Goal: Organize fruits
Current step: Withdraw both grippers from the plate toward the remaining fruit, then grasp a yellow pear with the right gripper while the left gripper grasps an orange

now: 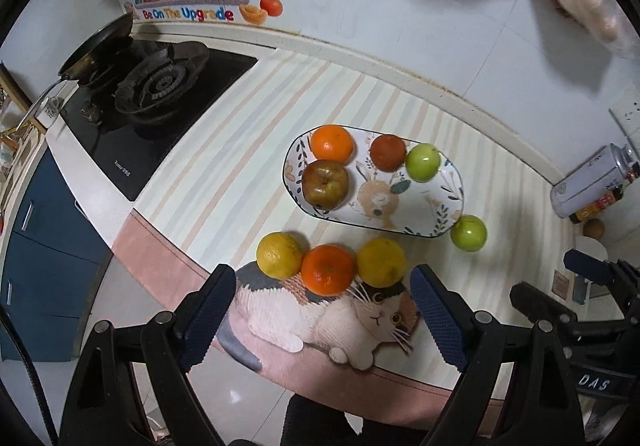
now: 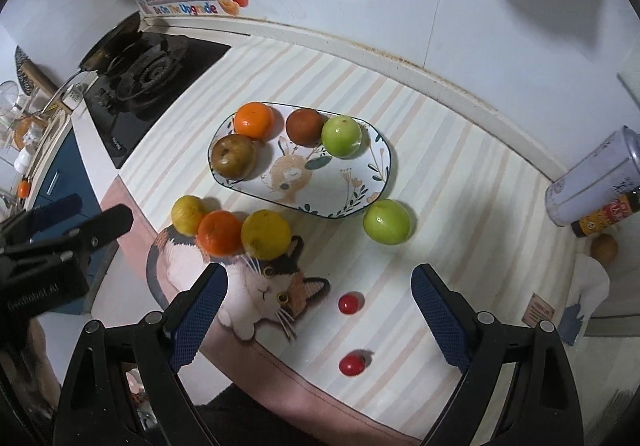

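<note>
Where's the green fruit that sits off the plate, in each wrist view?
Left wrist: green fruit right of centre, just off the plate's lower right corner.
Right wrist: green fruit near centre, off the plate's lower right rim.
Shared landmark: the rabbit plate; also the three citrus fruits in a row.

The wall sticker reads "Be On The Upgrade"; the right tongs' body reads "DAS".
</note>
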### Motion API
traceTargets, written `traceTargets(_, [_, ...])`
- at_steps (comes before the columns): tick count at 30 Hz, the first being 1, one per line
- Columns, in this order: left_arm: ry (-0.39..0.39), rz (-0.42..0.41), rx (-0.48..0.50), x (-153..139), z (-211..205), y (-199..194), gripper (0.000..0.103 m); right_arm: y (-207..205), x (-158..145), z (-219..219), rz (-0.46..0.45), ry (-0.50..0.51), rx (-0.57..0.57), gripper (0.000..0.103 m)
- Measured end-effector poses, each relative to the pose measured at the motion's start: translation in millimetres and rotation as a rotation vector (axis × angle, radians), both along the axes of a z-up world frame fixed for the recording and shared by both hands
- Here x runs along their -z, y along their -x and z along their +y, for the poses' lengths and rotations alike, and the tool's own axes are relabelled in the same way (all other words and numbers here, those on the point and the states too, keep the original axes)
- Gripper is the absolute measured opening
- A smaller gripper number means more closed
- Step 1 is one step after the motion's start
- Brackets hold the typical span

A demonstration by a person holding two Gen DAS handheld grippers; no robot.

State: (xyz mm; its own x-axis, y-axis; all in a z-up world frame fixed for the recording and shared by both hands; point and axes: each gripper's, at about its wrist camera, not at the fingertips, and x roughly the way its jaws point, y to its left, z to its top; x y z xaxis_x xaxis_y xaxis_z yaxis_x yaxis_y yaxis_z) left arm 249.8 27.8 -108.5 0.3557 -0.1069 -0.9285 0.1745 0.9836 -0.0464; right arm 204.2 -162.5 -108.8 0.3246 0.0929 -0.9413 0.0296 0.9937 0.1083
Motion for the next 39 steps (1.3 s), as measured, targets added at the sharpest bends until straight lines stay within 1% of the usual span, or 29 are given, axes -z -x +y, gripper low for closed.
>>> traceTargets(5, [0.02,-0.026,-0.005,-19,3,15,0.089,19,-15,-8,-0.014,-0.025,0.012,0.095])
traceTargets(15, [0.053,-0.07,0.012,-54,5,42,0.089,43,-61,-18,-0.098,-0.062,0.024,0.095])
traceTargets(18, [0.064,-0.076,0.006,-59,8,45,0.089,44,-67,-19,-0.109,-0.075,0.03,0.095])
traceTargets(21, [0.073,-0.083,-0.013,-60,13,42,0.089,41,-65,-18,-0.102,-0.09,0.032,0.095])
traceTargets(23, [0.073,-0.085,-0.029,-57,16,38,0.089,34,-53,-18,-0.078,-0.124,0.027,0.095])
traceTargets(24, [0.058,-0.084,-0.04,-52,18,33,0.089,30,-45,-18,-0.067,-0.139,0.028,0.095])
traceTargets(26, [0.026,-0.079,-0.059,-40,22,26,0.098,18,-21,-16,-0.023,-0.16,0.033,0.095])
traceTargets(29, [-0.022,-0.061,-0.1,-16,33,11,0.099,-2,23,-10,0.043,-0.239,0.049,0.095])
traceTargets(30, [-0.041,-0.039,-0.119,-2,39,4,0.099,-12,44,-7,0.071,-0.282,0.06,0.095])
traceTargets(32, [-0.052,-0.007,-0.134,15,44,-5,0.099,-26,76,-5,0.122,-0.341,0.094,0.095])
traceTargets(33, [-0.072,0.023,-0.147,28,48,-11,0.099,-36,97,-2,0.158,-0.392,0.121,0.095])
traceTargets(35, [-0.085,0.052,-0.154,44,53,-17,0.099,-48,126,2,0.205,-0.435,0.162,0.095])
traceTargets(36, [-0.097,0.067,-0.16,53,55,-20,0.099,-56,145,4,0.239,-0.465,0.187,0.093])
traceTargets(39, [-0.107,0.119,-0.18,78,60,-28,0.099,-70,178,15,0.307,-0.492,0.213,0.089])
